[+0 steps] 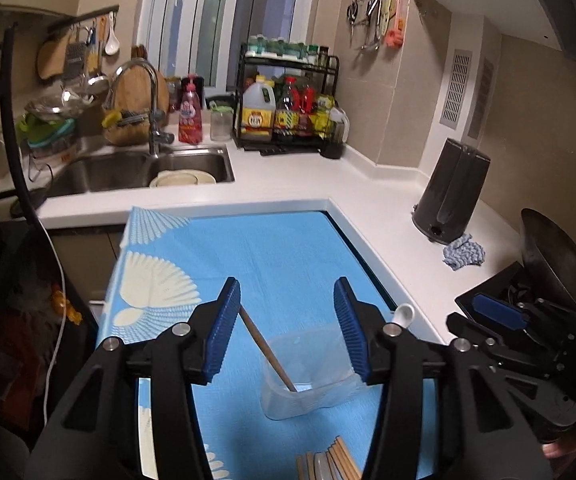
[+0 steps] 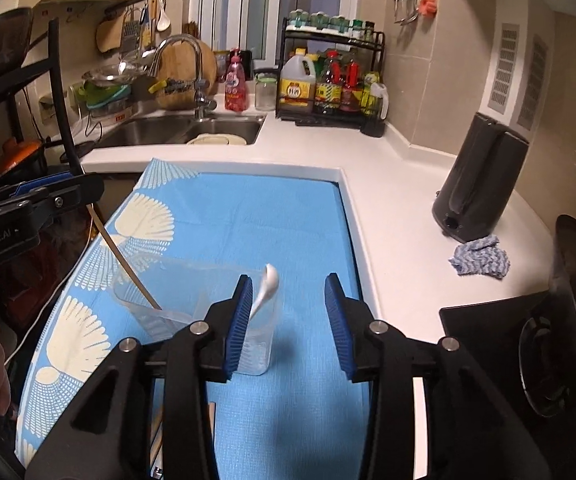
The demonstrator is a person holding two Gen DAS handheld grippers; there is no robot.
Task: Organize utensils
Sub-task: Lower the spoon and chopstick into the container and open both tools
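One wooden chopstick (image 1: 265, 354) and a white spoon (image 2: 265, 286) already lean inside the clear container (image 1: 308, 376), which stands just beyond both sets of fingers. The left gripper (image 1: 288, 330) and right gripper (image 2: 288, 326) each gape about halfway, holding nothing. More chopsticks (image 1: 338, 462) lie loose beneath the left fingers, not yet sorted.

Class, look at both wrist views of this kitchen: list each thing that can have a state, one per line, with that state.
Left tongs: open, holding nothing.
Right tongs: open, holding nothing.
Clear container: upright on the blue cloth.
Chopstick: leaning inside the container.
White spoon: standing in the container, bowl end up.
Spare chopsticks: lying on the cloth, not yet sorted.
Dark kettle: upright on the counter.
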